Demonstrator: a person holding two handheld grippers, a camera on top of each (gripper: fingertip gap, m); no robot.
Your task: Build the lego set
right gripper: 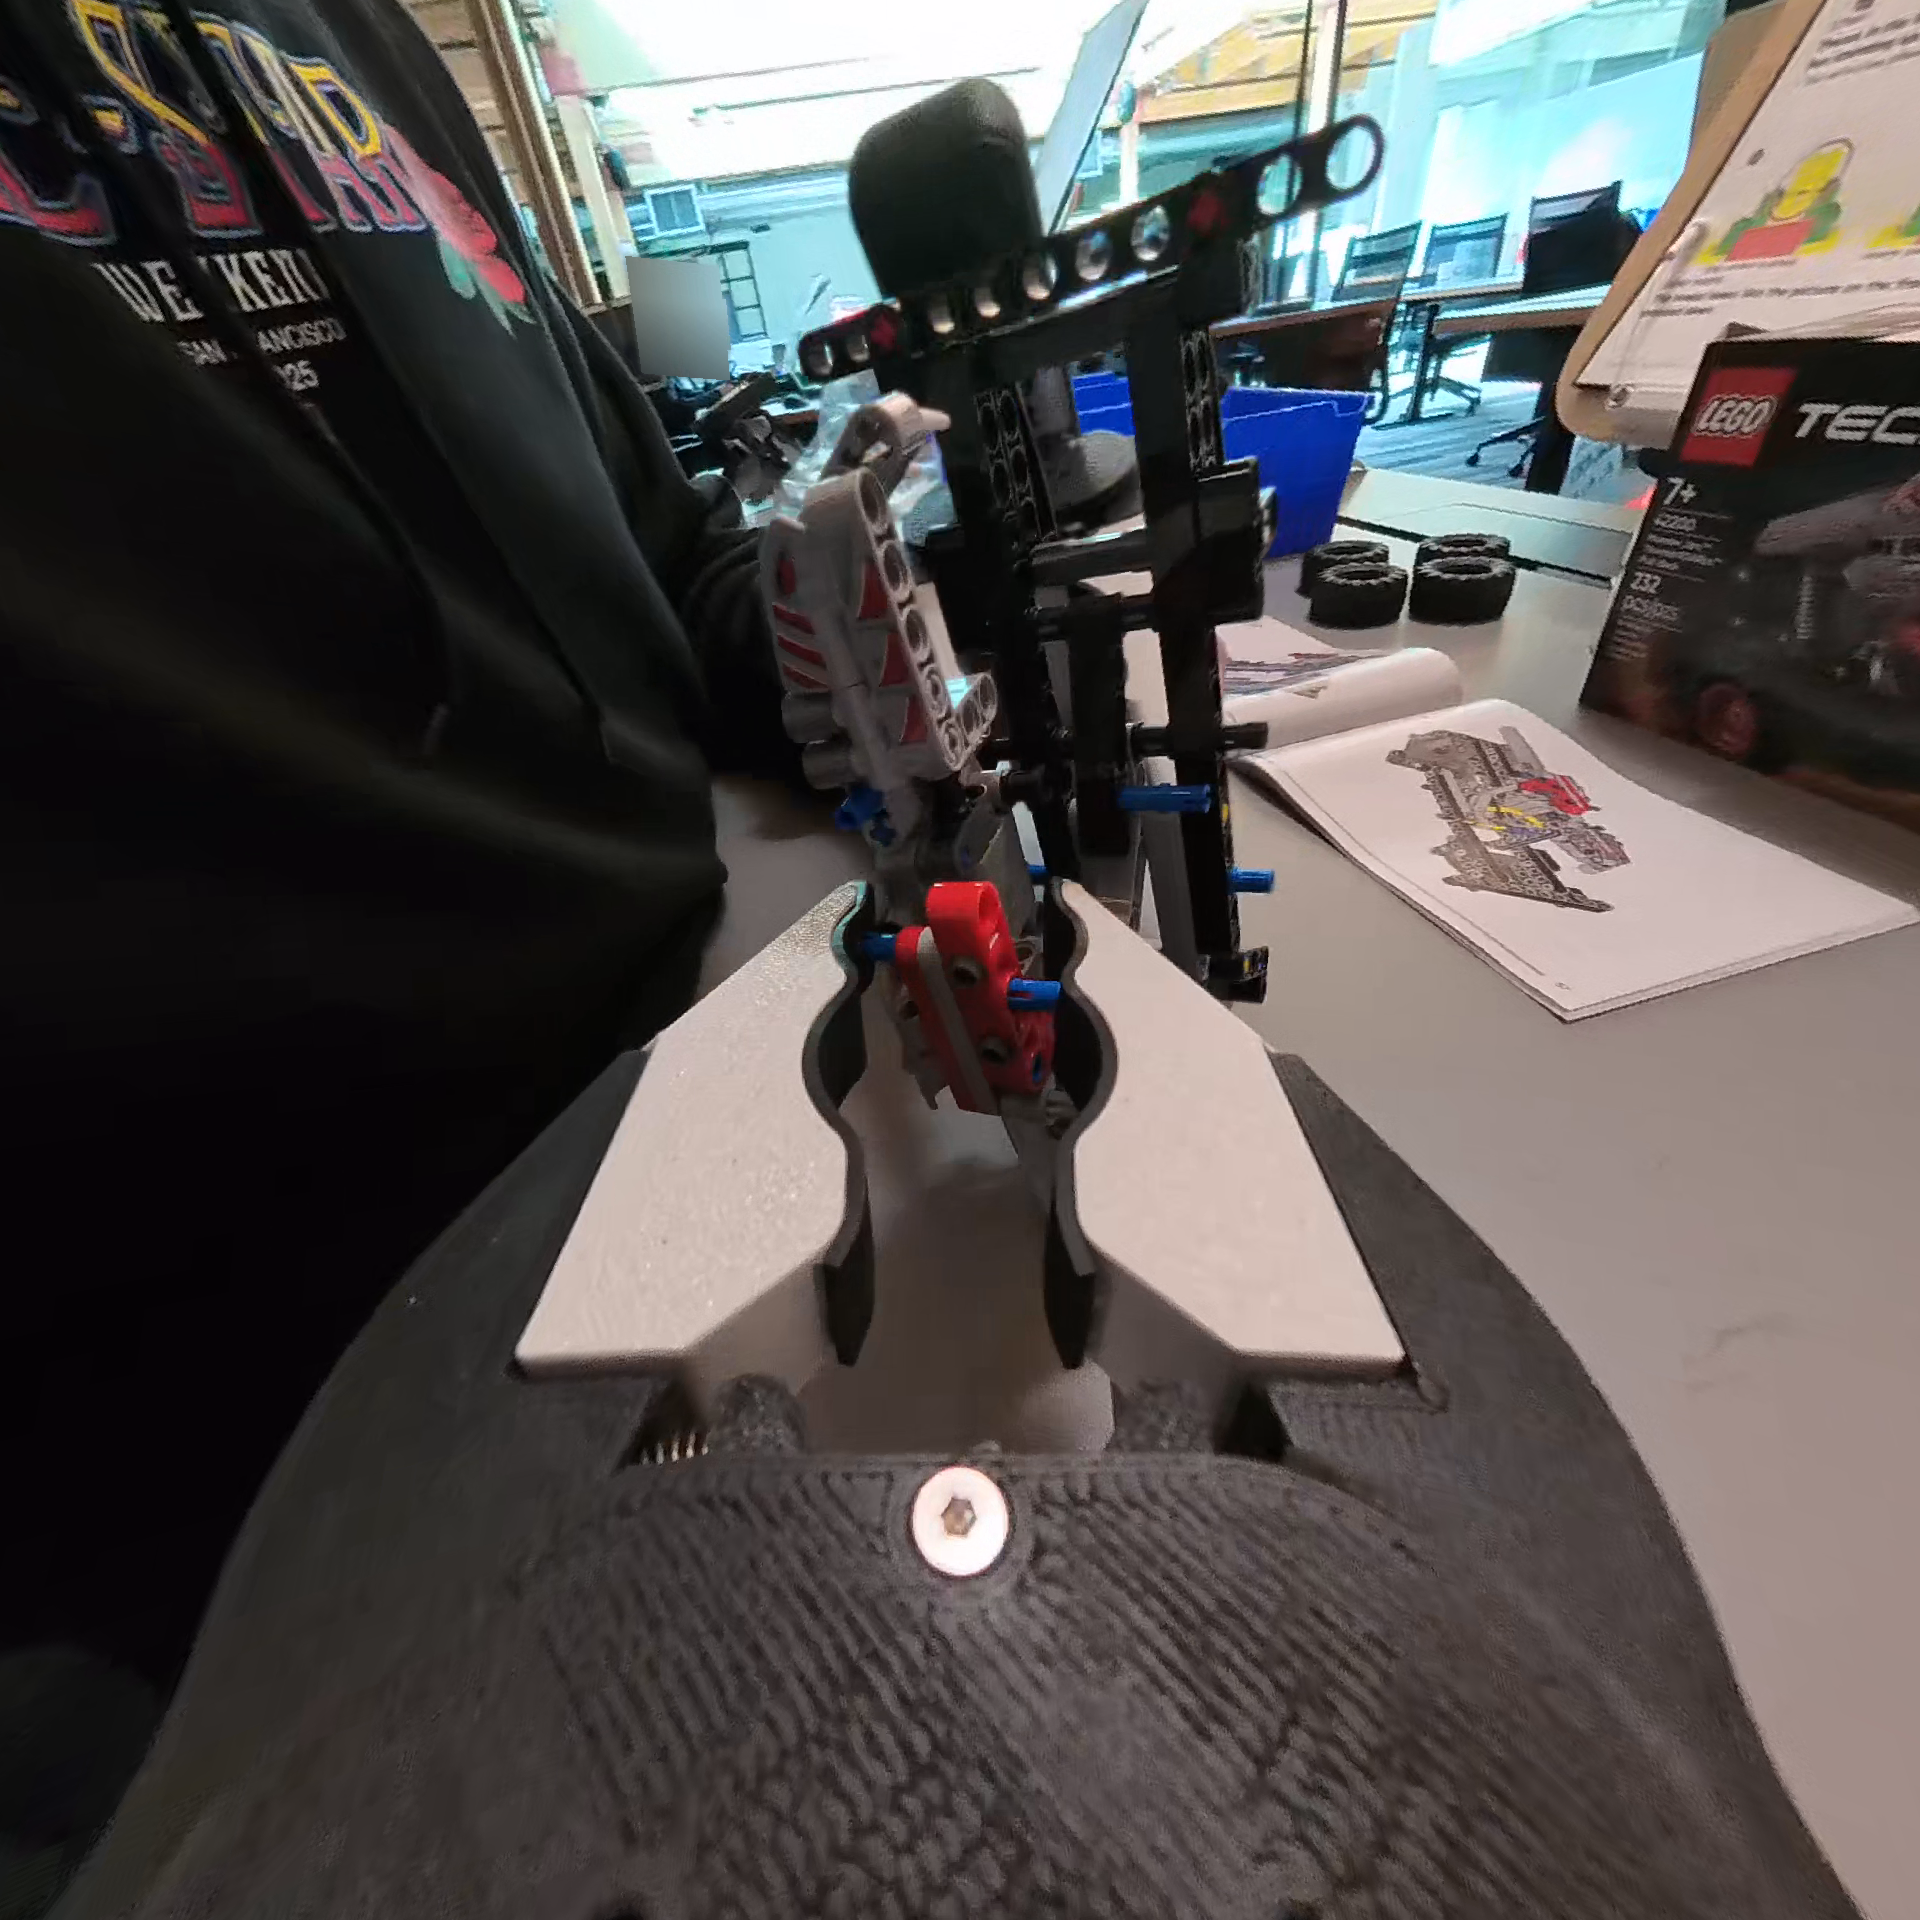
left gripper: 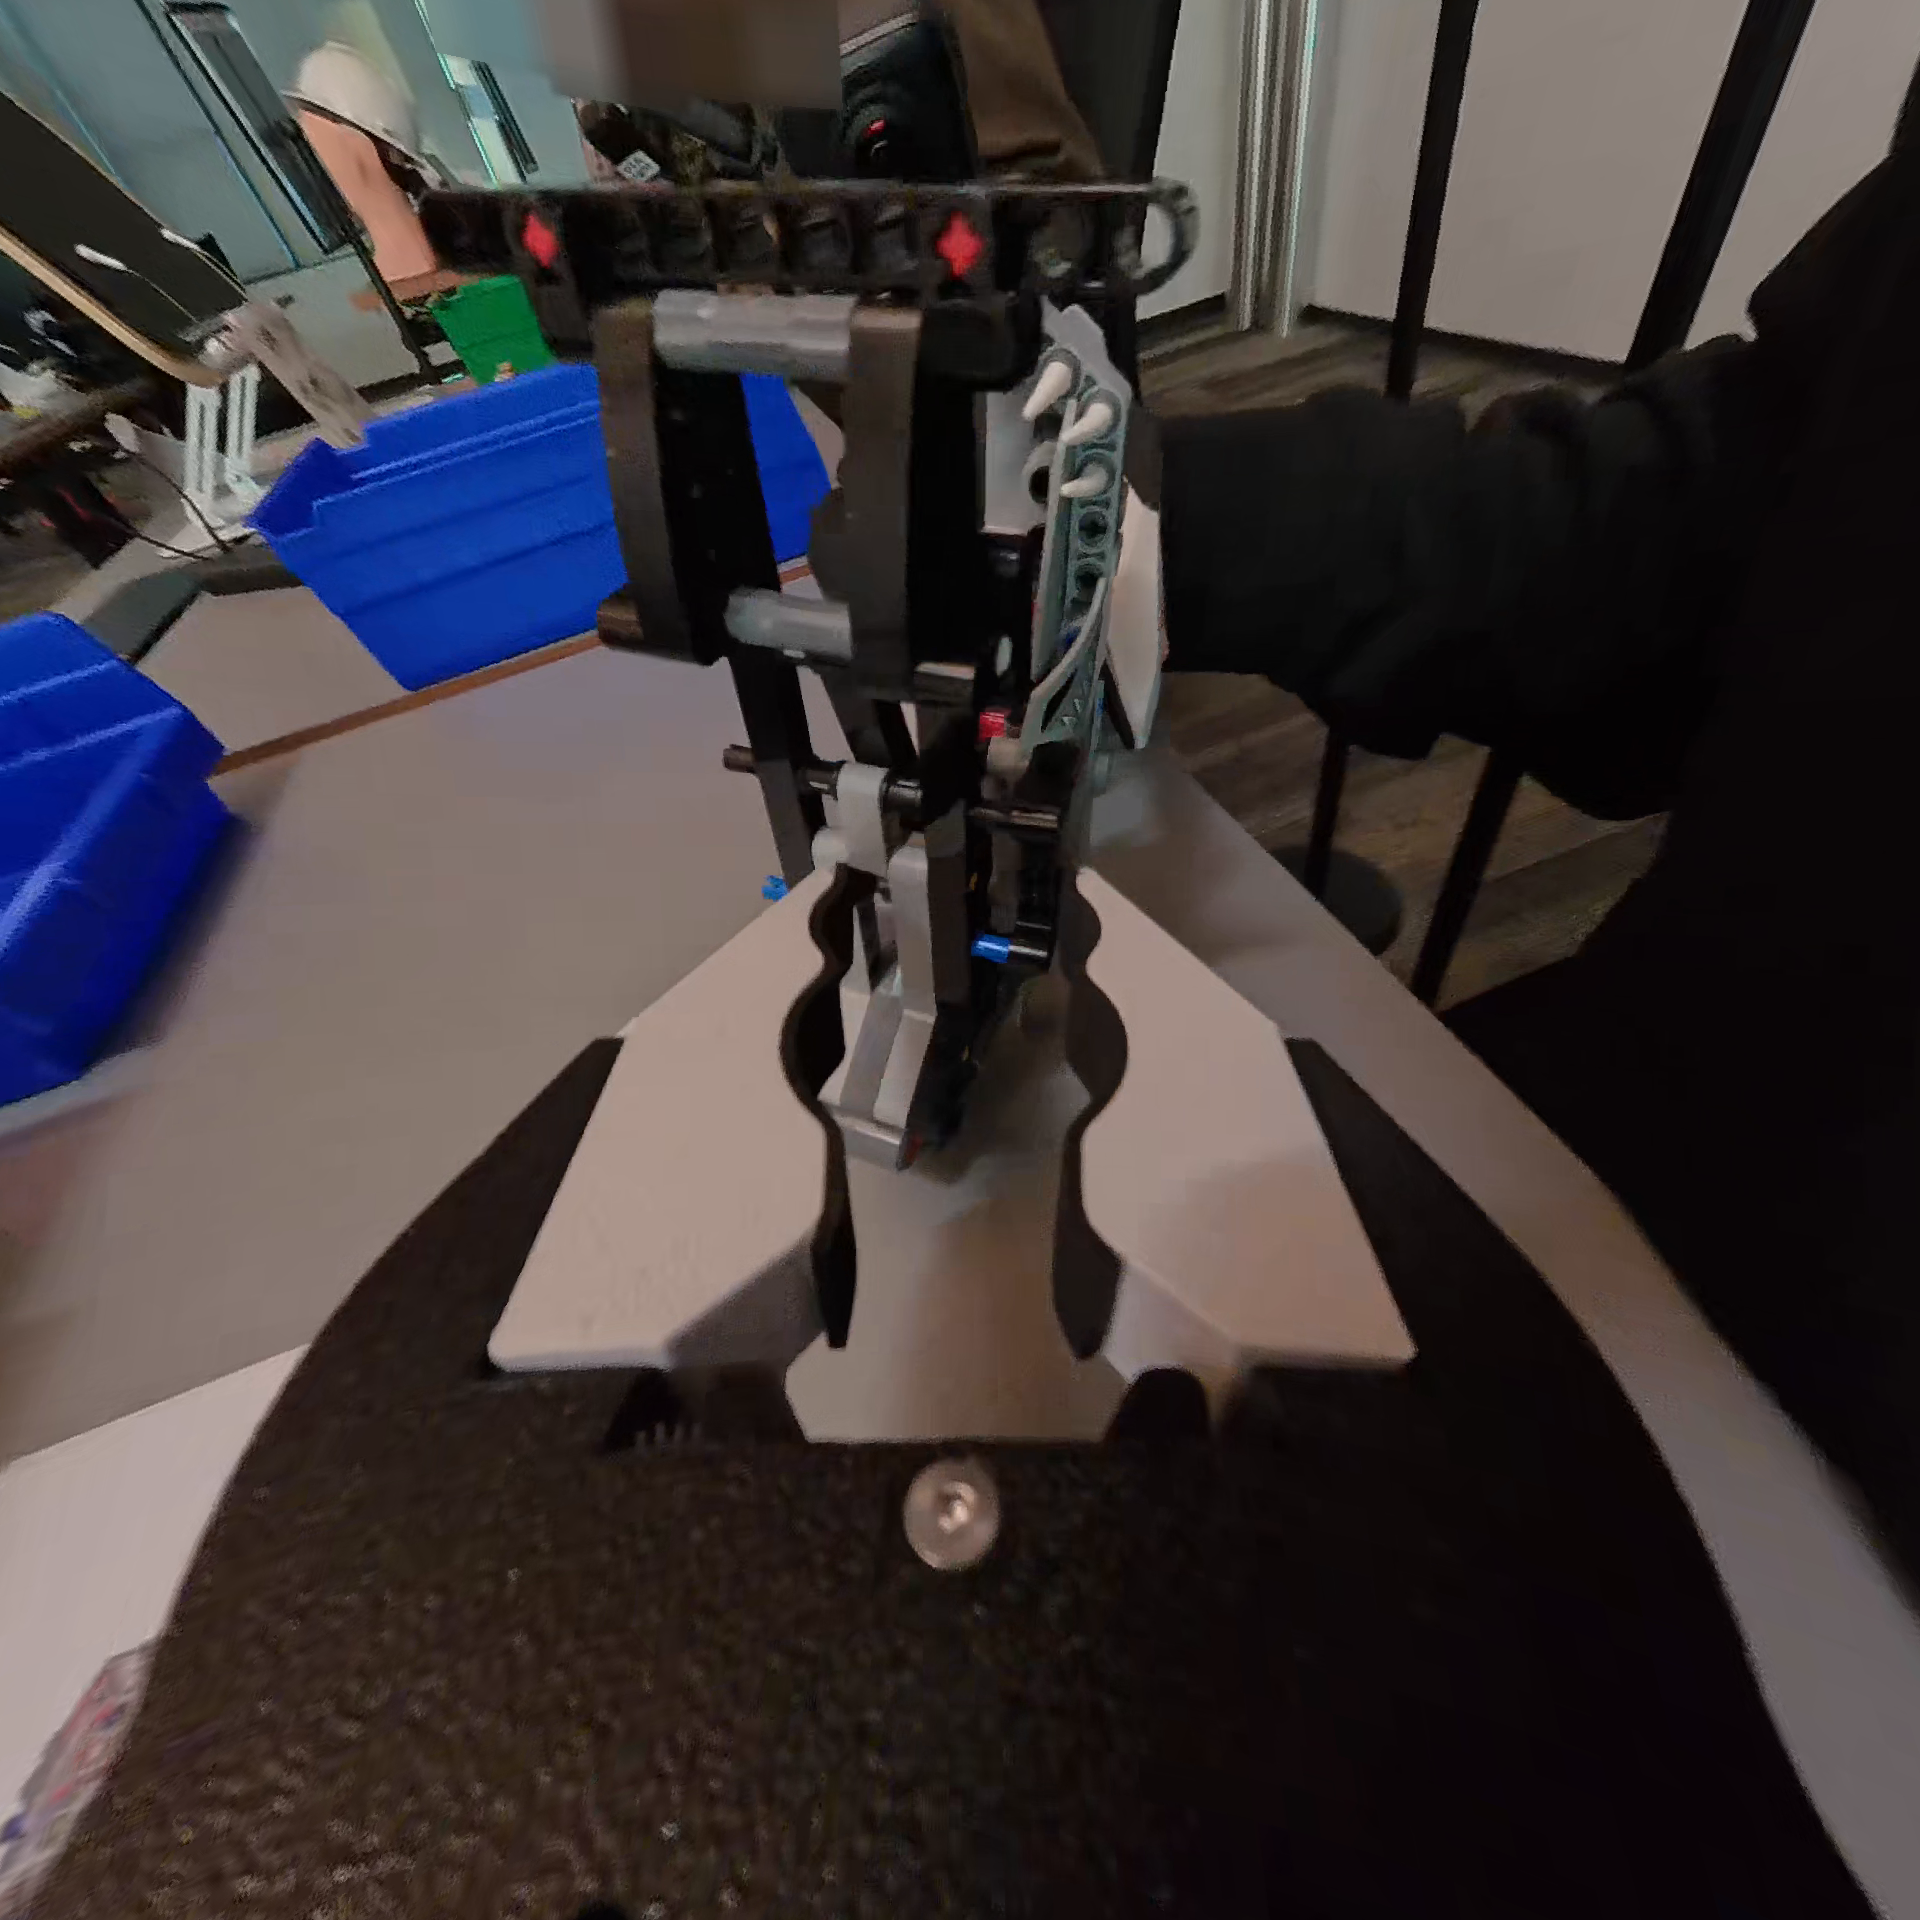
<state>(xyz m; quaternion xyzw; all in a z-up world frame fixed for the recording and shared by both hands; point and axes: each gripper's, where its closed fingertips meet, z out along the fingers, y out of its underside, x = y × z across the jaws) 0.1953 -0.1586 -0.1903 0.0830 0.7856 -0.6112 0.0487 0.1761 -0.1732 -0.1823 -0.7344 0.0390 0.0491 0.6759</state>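
A lego assembly [left gripper: 790, 488] is held upright above the grey table [left gripper: 468, 831]. It is a black frame with a long black beam [left gripper: 790, 234] on top that carries two red pins. My left gripper [left gripper: 951, 935] is shut on its grey and black lower end [left gripper: 899, 1039]. In the right wrist view the same assembly [right gripper: 1101, 582] stands ahead, with a grey panel with red stripes [right gripper: 862, 623] on its left side. My right gripper [right gripper: 961, 935] is shut on a red piece with blue pins [right gripper: 982, 997] at the assembly's lower end.
Two blue bins [left gripper: 447, 530] [left gripper: 83, 831] sit on the table to the left. A person's black sleeve [left gripper: 1403, 561] reaches in from the right. An open instruction booklet [right gripper: 1558, 831], the set's box [right gripper: 1766, 571], several black tyres [right gripper: 1403, 582] and another blue bin [right gripper: 1288, 447] lie right of the assembly. Less than 4 cm separates the two grippers' tips.
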